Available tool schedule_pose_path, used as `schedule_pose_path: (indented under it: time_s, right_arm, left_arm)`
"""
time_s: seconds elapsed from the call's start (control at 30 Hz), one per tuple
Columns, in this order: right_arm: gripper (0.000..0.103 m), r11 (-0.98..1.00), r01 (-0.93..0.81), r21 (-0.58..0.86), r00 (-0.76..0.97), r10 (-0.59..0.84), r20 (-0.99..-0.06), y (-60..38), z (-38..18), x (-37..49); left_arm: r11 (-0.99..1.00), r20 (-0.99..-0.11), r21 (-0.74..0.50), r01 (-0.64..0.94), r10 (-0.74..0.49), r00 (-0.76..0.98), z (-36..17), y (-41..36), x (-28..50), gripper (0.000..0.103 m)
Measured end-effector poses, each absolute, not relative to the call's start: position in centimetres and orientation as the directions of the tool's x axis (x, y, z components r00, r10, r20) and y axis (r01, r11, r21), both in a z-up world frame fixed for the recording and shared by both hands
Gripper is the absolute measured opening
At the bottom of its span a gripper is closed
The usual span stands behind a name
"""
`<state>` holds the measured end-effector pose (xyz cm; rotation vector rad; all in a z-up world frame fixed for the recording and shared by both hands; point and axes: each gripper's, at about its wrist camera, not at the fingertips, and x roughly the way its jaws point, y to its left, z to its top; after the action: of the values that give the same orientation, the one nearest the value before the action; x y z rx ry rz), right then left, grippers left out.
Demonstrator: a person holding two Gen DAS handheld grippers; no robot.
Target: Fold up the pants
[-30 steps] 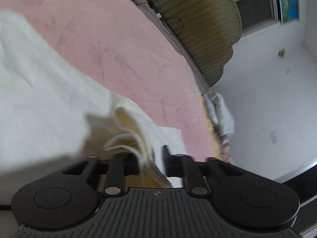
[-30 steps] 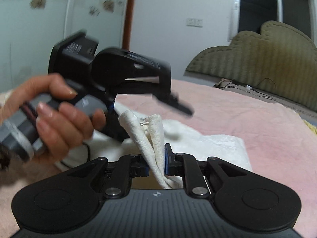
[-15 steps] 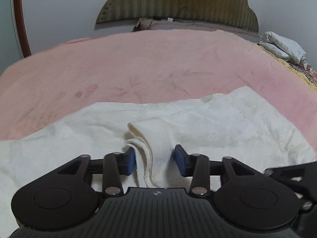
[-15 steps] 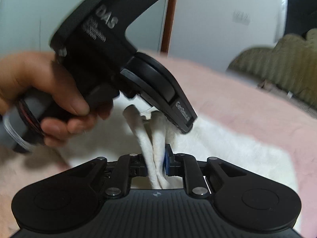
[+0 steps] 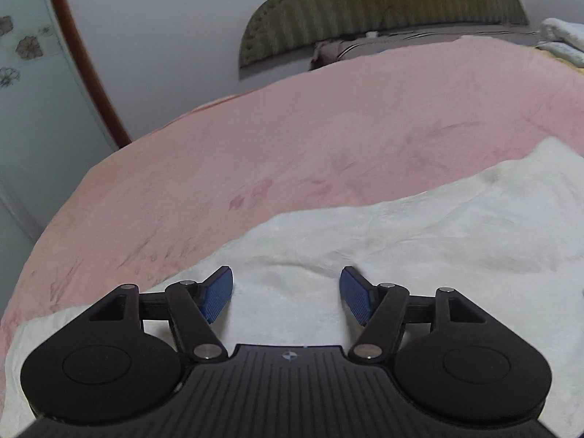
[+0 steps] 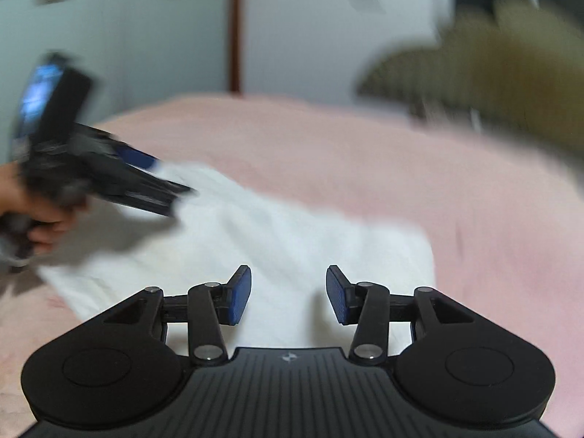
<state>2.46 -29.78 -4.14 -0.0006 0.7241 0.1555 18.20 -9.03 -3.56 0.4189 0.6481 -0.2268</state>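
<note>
The white pants (image 5: 419,241) lie folded flat on the pink bed cover (image 5: 292,138). In the left wrist view my left gripper (image 5: 286,294) is open and empty, its blue pads just above the cloth near its edge. In the right wrist view, which is blurred, my right gripper (image 6: 288,294) is open and empty over the near end of the pants (image 6: 277,241). The left gripper (image 6: 109,179), held by a hand, also shows there at the far left end of the pants.
An olive padded headboard (image 5: 383,11) stands at the far end of the bed, with pillows (image 5: 558,36) at the far right. A white wall and a brown door frame (image 5: 84,62) are on the left. Pink cover lies around the pants.
Both grippers have let go of the bunched cloth and opened wide. The pants now lie flat on the bed. The left gripper has swung away to the left.
</note>
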Motion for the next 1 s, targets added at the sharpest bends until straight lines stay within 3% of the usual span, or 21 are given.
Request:
schedule_pose_path:
  time_s: [0.1,0.2,0.3,0.37,0.5,0.7,0.73,0.83,1.0]
  right_arm:
    - [0.045,0.99,-0.141,-0.024,0.765,0.093,-0.637,-28.4,-3.8,1.0]
    - [0.045,0.975,-0.217,-0.041,0.807,0.155,-0.569,-26.0,-3.1,-1.2]
    - [0.044,0.946,-0.323,-0.035,0.798,0.252,-0.548,-22.9,-2.9,-0.5]
    - [0.044,0.927,-0.375,-0.026,0.759,0.29,-0.583,-20.9,-4.0,0.2]
    - [0.044,0.893,-0.448,-0.049,0.723,0.33,-0.607,-19.7,-3.8,0.9]
    - [0.044,0.938,-0.343,0.038,0.763,0.302,-0.571,-21.2,-3.7,2.1]
    - [0.044,0.937,-0.346,0.039,0.752,0.302,-0.586,-21.1,-4.1,1.9]
    - [0.044,0.937,-0.347,0.027,0.759,0.298,-0.579,-21.1,-3.8,1.8]
    - [0.044,0.955,-0.291,0.053,0.789,0.271,-0.551,-21.0,-3.5,2.2]
  left_arm:
    - [0.93,-0.606,0.218,0.295,-0.108,0.788,-2.2,-7.2,17.7,0.069]
    - [0.925,-0.595,0.18,0.334,-0.168,0.786,-1.2,-7.0,16.3,0.073]
    - [0.886,-0.607,0.278,0.372,-0.138,0.783,-2.4,-8.7,16.1,0.081]
    - [0.871,-0.59,0.348,0.346,-0.084,0.803,-3.8,-9.3,16.6,0.081]
    - [0.911,-0.588,0.304,0.28,-0.052,0.807,-3.4,-8.2,17.5,0.08]
    - [0.917,-0.603,0.295,0.268,-0.039,0.797,-3.1,-7.5,16.7,0.081]
    - [0.918,-0.6,0.293,0.268,-0.041,0.799,-2.8,-7.2,16.1,0.083]
    - [0.934,-0.582,0.273,0.233,-0.032,0.812,-2.3,-5.6,14.6,0.101]
    - [0.945,-0.623,0.252,0.208,-0.006,0.782,-3.5,-4.6,15.0,0.103]
